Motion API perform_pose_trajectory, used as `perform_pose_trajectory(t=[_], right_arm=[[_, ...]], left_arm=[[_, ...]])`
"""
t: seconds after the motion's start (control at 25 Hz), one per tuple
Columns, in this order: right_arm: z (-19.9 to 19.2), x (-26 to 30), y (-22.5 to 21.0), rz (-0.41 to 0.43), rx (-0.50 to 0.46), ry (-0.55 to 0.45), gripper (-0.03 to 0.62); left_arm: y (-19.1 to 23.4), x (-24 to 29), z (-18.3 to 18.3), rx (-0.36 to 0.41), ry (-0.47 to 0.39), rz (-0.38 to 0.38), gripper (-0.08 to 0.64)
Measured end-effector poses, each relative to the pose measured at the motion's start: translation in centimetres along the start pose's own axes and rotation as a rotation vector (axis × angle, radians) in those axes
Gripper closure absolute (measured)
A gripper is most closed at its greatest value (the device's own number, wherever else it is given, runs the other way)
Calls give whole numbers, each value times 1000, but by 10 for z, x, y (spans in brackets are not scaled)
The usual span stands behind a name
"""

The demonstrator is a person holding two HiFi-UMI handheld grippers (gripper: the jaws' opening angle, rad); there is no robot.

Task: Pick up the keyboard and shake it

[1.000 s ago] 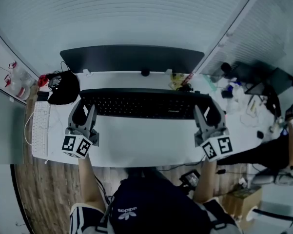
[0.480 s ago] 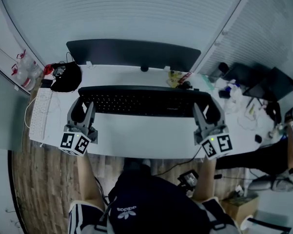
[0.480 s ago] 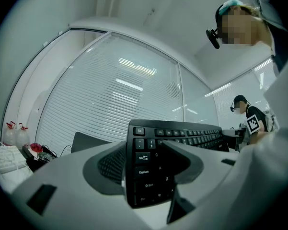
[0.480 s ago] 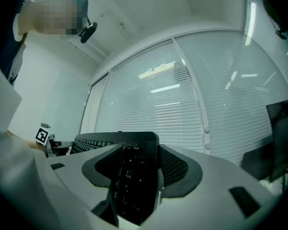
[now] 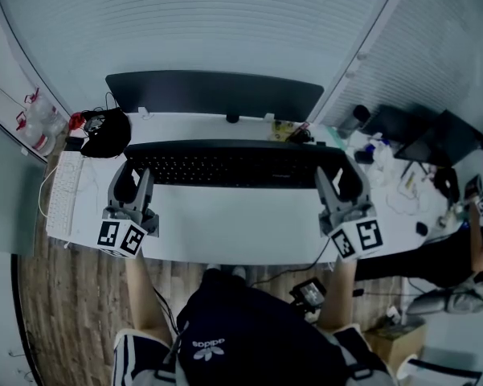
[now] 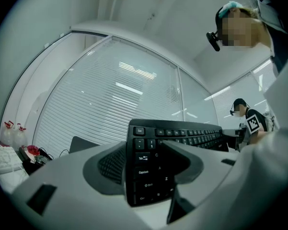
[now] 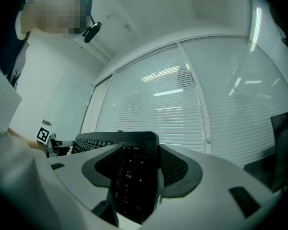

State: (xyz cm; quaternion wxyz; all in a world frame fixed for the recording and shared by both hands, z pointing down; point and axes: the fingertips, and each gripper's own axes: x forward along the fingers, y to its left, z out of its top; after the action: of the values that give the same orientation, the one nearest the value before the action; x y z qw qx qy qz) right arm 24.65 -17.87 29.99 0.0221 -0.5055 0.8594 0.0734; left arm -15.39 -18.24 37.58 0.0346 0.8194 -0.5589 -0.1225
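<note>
We hold the long, flat, black plastic keyboard (image 5: 237, 166) over the smooth white surface (image 5: 233, 227). Our left gripper (image 5: 128, 180) squeezes one end with its ribbed fingers (image 6: 105, 164). Our right gripper (image 5: 342, 183) squeezes the other.

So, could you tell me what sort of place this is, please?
Most likely an office: a white desk with a dark monitor at its back, a black keyboard, glass partitions with blinds behind, and another cluttered desk to the right.
</note>
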Motion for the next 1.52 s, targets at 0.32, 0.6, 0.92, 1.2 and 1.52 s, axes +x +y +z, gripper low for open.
perform_pose_trajectory(t=[0.32, 0.6, 0.92, 1.2, 1.52], right_arm=[[4, 19, 4, 4, -24, 9, 368], [4, 23, 1, -9, -25, 15, 374], [6, 20, 5, -34, 13, 16, 376], [-3, 23, 11, -34, 75, 6, 383], [-2, 18, 20, -18, 95, 13, 388]], left_arm=[[18, 17, 3, 1, -2, -13, 345], [24, 25, -3, -15, 7, -47, 345], [25, 29, 2, -34, -5, -63, 345], [37, 28, 8, -17, -2, -55, 345], [41, 26, 12, -30, -7, -51, 345]])
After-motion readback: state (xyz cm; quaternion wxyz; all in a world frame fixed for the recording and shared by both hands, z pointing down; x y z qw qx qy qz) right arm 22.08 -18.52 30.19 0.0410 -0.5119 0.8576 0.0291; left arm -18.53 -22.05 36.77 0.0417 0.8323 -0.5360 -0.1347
